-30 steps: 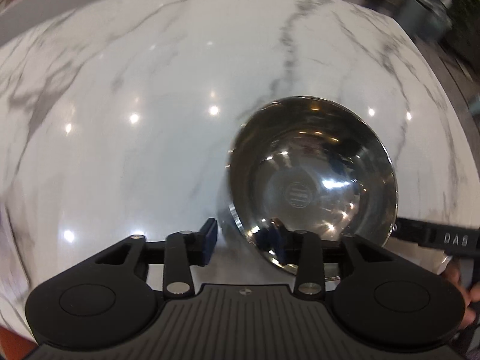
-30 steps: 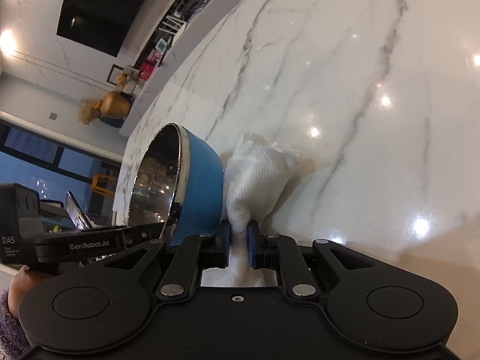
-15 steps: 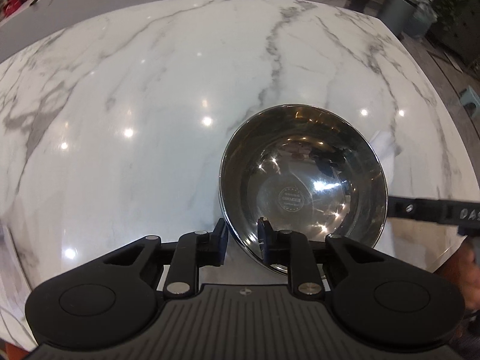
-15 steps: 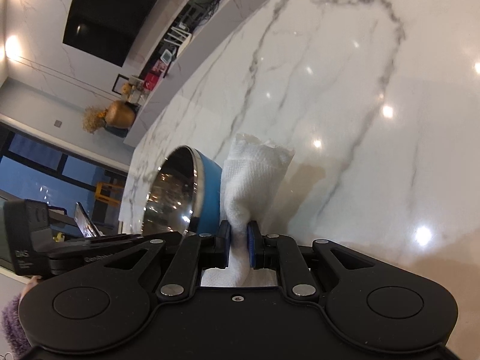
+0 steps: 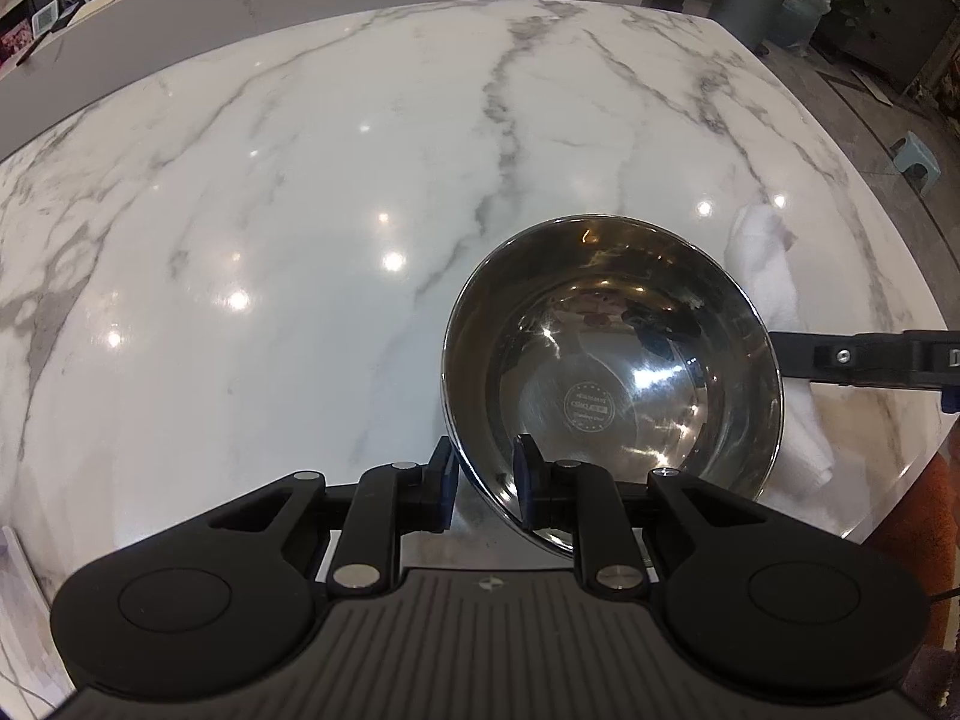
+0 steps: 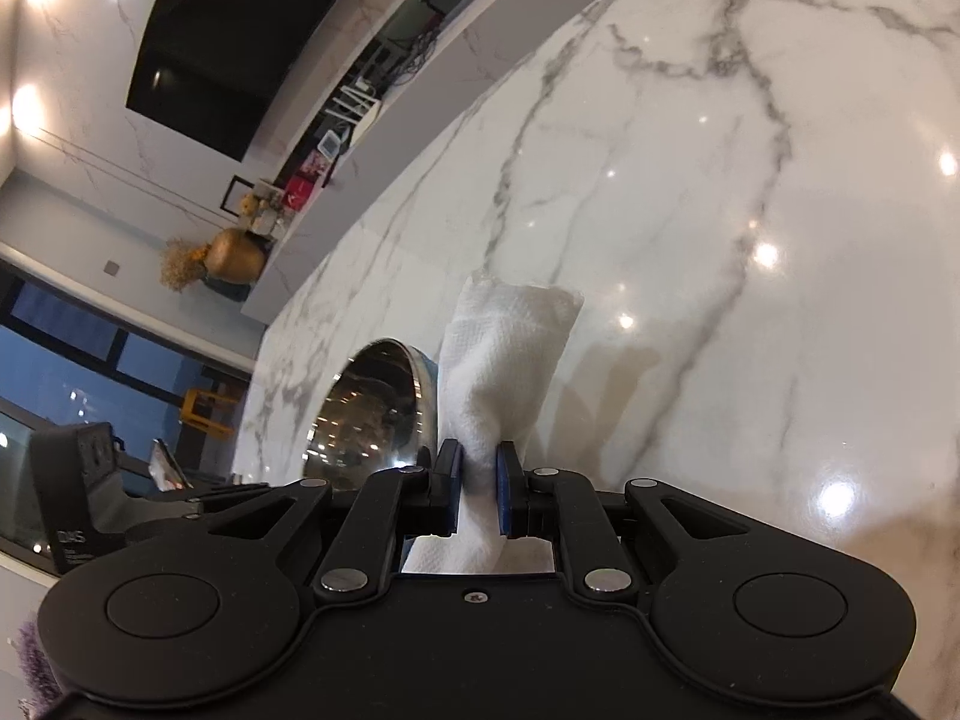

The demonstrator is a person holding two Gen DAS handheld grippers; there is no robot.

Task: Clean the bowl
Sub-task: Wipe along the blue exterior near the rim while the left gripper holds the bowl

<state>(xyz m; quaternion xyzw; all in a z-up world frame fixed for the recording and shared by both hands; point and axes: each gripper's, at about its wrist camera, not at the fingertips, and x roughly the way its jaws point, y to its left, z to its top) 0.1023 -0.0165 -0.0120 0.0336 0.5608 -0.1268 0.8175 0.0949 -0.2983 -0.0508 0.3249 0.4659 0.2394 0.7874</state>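
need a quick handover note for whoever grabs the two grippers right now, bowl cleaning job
Left gripper: shut on the near rim of the steel bowl, one pad inside and one outside, bowl tipped up on the marble table.
Right gripper: shut on a bunched white paper towel, held just beside the bowl's blue outer wall, outside the bowl.
Done: bowl gripped, towel picked up.
Left: bring the towel into the bowl, wipe the inside, set the bowl down. No wiping of the inside shows yet; I cannot tell whether it is dirty.
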